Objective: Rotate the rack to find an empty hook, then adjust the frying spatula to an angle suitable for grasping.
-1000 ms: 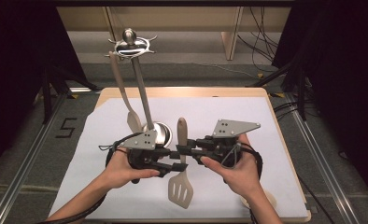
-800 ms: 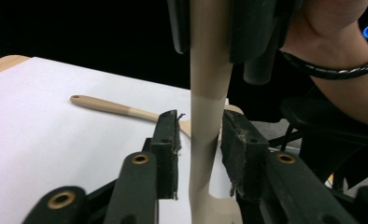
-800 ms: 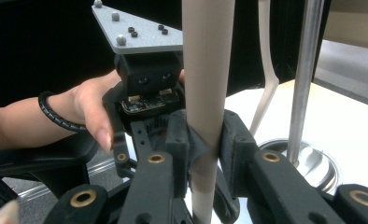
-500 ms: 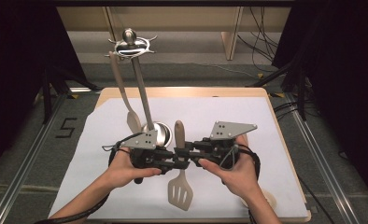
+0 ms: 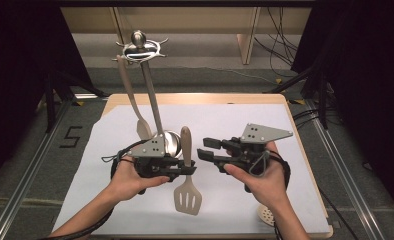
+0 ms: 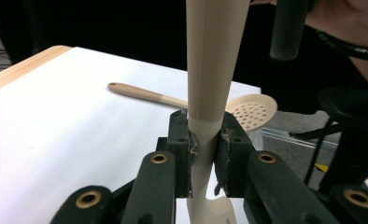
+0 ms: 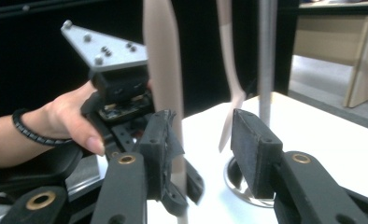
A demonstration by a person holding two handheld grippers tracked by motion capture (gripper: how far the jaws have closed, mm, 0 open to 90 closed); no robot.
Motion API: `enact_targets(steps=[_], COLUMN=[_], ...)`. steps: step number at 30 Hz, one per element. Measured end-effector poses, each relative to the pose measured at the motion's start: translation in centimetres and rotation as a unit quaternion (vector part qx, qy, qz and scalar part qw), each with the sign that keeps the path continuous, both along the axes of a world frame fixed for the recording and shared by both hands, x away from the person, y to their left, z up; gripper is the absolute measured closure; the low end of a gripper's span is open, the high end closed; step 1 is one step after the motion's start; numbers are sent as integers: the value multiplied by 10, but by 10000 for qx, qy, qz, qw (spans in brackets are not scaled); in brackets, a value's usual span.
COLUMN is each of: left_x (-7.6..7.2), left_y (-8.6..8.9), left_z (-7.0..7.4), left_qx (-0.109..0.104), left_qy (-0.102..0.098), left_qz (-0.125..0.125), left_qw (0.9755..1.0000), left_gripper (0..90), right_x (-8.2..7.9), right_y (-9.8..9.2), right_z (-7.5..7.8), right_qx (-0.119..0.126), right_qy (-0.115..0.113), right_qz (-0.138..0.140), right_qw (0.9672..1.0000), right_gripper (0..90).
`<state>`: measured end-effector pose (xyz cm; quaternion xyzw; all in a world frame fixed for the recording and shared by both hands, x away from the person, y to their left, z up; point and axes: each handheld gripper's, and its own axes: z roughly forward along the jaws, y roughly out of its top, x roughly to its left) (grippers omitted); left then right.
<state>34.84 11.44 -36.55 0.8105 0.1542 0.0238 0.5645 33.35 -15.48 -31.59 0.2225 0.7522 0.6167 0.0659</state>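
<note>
On the white-covered desk (image 5: 245, 120), lower centre, the slotted spatula (image 5: 187, 192) has changed hands: left tongs (image 5: 182, 167) have just clamped its neck; right tongs (image 5: 210, 148) have just opened, empty.

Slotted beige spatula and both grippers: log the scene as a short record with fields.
held item: beige slotted plastic spatula, handle upright in the left gripper view
left gripper: shut on the spatula's neck, jaws just closed
right gripper: open, jaws just opened, off the spatula
stand: metal utensil stand, a beige utensil hanging from it
also on table: beige perforated skimmer, lying flat
</note>
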Motion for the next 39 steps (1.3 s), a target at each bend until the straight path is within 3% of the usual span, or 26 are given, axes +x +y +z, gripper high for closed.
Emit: enact_targets(steps=[3,4,9,14,15,16,19,21,25,27,31,36,39], left_x=[3,4,9,14,15,15,17,18,18,21,25,29,32], left_y=[4,6,15,27,29,31,34,34,36,38,42,46,46], left_z=[2,3,7,12,13,14,17,18,21,22,24,28,29], left_qx=[19,9,18,34,19,46,92,88,125,174,219,218,258], left_qy=[-1,-4,-43,-124,-119,-124,-150,-155,-131,-212,-215,-254,-283], left_qz=[136,158,407,718,783,858,990,1085,1162,1147,1247,1397,1453], left_qw=[9999,9999,9992,9973,9969,9962,9949,9939,9931,9930,9917,9896,9886], left_gripper=[774,775,775,775,775,775,775,775,775,775,775,775,775], right_x=[2,4,8,12,12,11,10,10,10,11,12,14,14], right_y=[-9,-12,-23,-29,-30,-30,-31,-32,-35,-36,-37,-41,-44], right_z=[2,2,5,4,3,2,2,1,0,0,-5,-11,-13], right_qx=[115,137,276,221,153,188,162,125,46,9,-20,-191,-215], right_qy=[69,-54,-4,28,-51,60,101,-19,15,5,142,244,417], right_qz=[-160,-225,-511,-874,-939,-984,-1105,-1096,-1171,-1238,-1310,-1514,-1753], right_qw=[9998,9996,9983,9959,9955,9950,9937,9939,9931,9923,9913,9880,9834], right_gripper=[592,592,592,592,592,592,593,592,593,592,590,587,587])
